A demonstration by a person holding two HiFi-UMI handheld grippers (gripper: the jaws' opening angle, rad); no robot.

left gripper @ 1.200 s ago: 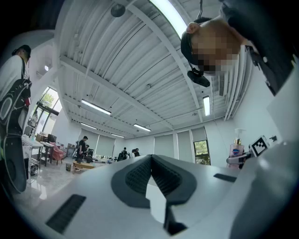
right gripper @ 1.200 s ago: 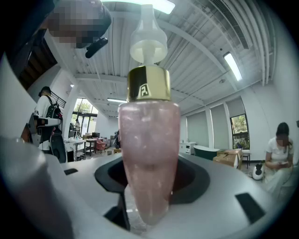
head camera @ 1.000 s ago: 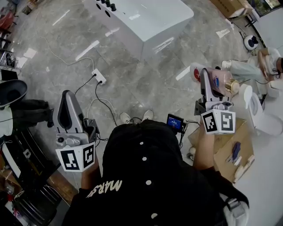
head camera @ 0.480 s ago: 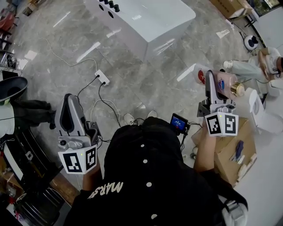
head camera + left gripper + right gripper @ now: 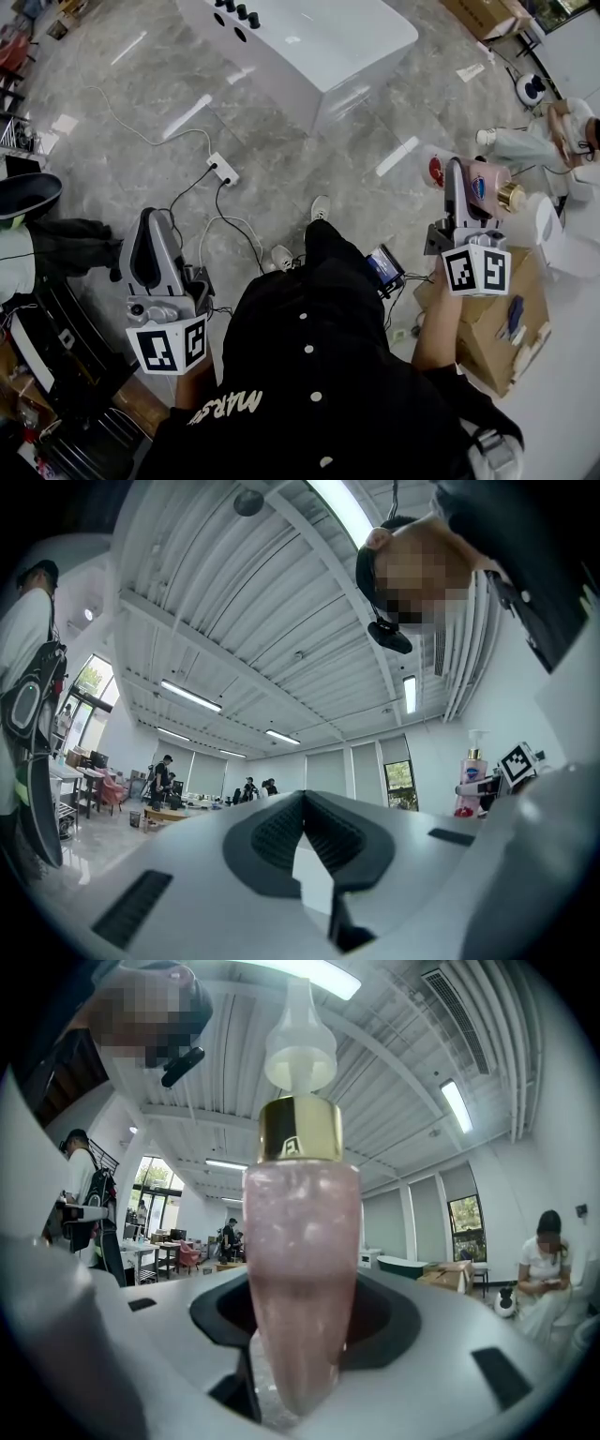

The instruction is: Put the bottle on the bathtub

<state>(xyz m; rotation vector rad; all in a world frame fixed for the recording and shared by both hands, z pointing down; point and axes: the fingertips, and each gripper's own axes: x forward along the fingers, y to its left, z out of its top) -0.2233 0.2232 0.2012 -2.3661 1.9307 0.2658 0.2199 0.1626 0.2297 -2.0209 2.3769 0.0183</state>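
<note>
A pink pump bottle point(image 5: 485, 183) with a gold collar and a white pump head lies sideways in the head view, and my right gripper point(image 5: 458, 199) is shut on it. The right gripper view shows the bottle point(image 5: 302, 1260) between the jaws, pump end away from the camera. A white bathtub point(image 5: 323, 52) with black knobs on its rim stands on the grey floor, far ahead of both grippers. My left gripper point(image 5: 150, 255) is held low at the left, shut and empty; its pads point(image 5: 281, 832) meet in the left gripper view.
A white power strip point(image 5: 223, 169) with trailing cables lies on the floor between me and the tub. At the right are a cardboard box point(image 5: 487, 323), a white fixture point(image 5: 555, 239) and a seated person point(image 5: 548, 141). Dark gear point(image 5: 28, 192) crowds the left edge.
The person holding the grippers has stepped forward, one foot now out ahead. The bathtub sits slightly nearer in view. Both grippers keep their hold and spacing.
</note>
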